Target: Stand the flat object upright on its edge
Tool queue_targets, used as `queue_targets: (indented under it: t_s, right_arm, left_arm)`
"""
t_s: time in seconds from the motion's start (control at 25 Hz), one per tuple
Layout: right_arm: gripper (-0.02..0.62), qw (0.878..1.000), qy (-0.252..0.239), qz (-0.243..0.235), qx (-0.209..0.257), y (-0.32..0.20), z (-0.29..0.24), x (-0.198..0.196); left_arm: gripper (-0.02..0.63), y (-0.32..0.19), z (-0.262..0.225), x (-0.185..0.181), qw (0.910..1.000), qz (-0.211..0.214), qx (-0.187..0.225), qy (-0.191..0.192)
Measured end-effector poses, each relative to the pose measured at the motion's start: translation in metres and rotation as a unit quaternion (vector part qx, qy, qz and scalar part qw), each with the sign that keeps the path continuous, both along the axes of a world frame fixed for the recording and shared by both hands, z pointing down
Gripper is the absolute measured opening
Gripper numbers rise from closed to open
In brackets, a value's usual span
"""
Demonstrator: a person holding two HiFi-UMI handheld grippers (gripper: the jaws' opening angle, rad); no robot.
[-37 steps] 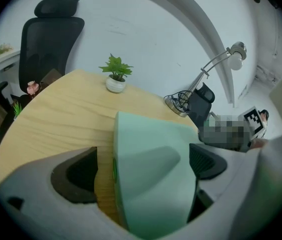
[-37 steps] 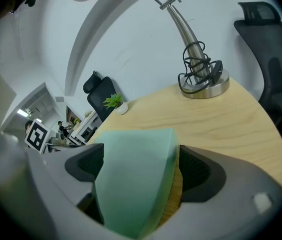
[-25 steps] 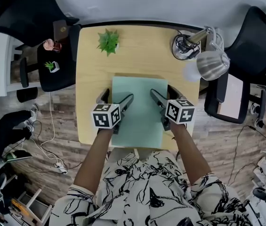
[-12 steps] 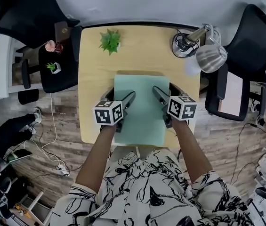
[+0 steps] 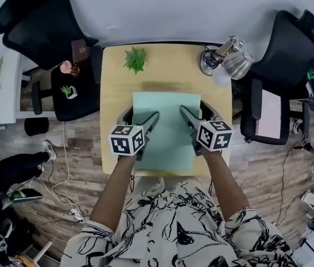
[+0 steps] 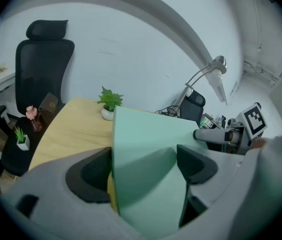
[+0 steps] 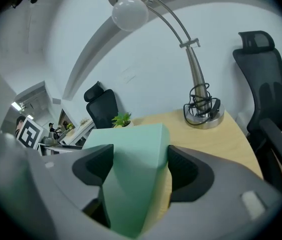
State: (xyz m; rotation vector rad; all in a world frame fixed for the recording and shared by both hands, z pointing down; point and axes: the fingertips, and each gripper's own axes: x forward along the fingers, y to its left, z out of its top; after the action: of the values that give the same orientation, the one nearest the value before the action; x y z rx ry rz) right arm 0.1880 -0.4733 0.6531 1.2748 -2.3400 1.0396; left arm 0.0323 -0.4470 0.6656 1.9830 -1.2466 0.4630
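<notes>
Well off to the left of the left gripper (image 5: pixel 139 115) stood a black office chair (image 5: pixel 37 24). Just ahead of that gripper, near the far edge of the wooden surface (image 5: pixel 112 82), sat a small potted plant (image 5: pixel 136 59). The left gripper's jaws had just been closing, and they were clamped on the left edge of the flat object (image 5: pixel 168 143) — a pale green board — with the green panel filling the space between the two dark pads. The board spanned the gap between the two grippers, held over the middle of the surface, its far edge throwing a shadow on the wood ahead of them. The right gripper (image 5: pixel 198 113) mirrored the left: its jaws had likewise just been closing, and they pinched the board's right edge, both pads pressed against it. Ahead and to the right of the right gripper a metal desk lamp (image 5: pixel 226 60) rested on its round base at the surface's far corner — and farther right again stood a second black chair (image 5: pixel 293 35).
</notes>
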Motion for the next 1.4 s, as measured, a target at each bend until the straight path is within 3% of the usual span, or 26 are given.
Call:
queue_targets:
  t_s: [0.56,1.16,1.4]
  right_arm:
    - [0.348,0.988,0.018,-0.015,0.154,0.001,-0.097,-0.017]
    - [0.336,0.966,0.058,-0.023,0.25,0.017,-0.15,-0.014]
    - [0.336,0.952,0.076,-0.023,0.297,0.024,-0.169,-0.01]
  left_arm:
    - [0.412,-0.006,-0.085,-0.016,0.992,0.021,0.123,-0.022]
    - [0.411,-0.001,-0.132,-0.012,0.9775,0.039,0.204,-0.038]
    - [0.41,0.003,-0.144,-0.007,0.9725,0.047,0.223,-0.047]
